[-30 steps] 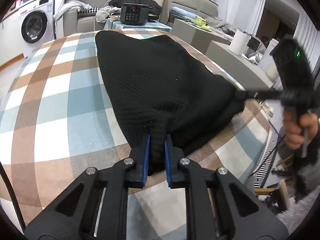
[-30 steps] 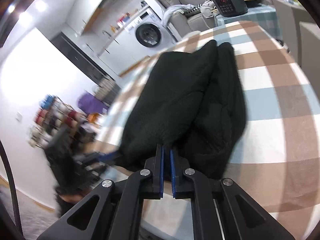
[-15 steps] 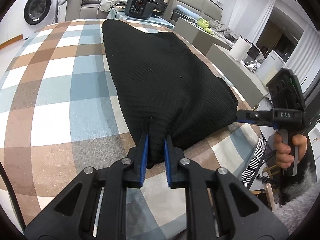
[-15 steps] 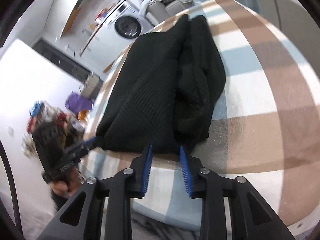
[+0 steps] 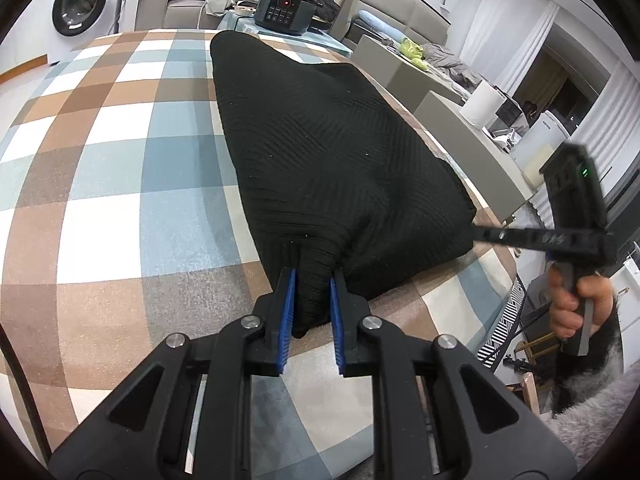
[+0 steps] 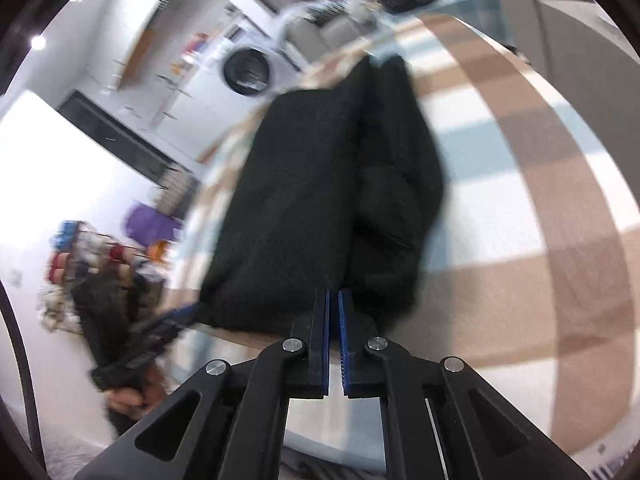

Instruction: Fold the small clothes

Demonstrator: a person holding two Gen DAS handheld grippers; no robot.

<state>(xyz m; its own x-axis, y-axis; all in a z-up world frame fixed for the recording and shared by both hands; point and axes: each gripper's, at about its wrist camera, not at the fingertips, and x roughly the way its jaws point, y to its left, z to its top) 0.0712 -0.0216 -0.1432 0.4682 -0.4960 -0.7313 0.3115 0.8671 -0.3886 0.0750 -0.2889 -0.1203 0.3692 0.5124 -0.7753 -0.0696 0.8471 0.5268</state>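
Note:
A black knit garment (image 5: 328, 148) lies folded lengthwise on the checked tablecloth (image 5: 120, 184). My left gripper (image 5: 312, 276) is shut on the garment's near corner, with bunched cloth between its blue pads. In the right wrist view the garment (image 6: 320, 192) shows as two long folded halves. My right gripper (image 6: 333, 296) has its jaws nearly together at the garment's near edge; a thin gap shows between the pads and I cannot tell if cloth is in it. The right gripper also shows in the left wrist view (image 5: 480, 234), touching the garment's right corner.
A black cooker (image 5: 282, 10) stands past the table's far end, with a washing machine (image 5: 82, 4) at far left. Grey boxes (image 5: 452, 120) and a paper roll (image 5: 482, 104) stand to the right. The table's near edge is just below my grippers.
My right gripper let go and opened half a second ago, and its jaws have now come nearly together again at the garment's edge. My left gripper kept its hold; the garment has settled flatter.

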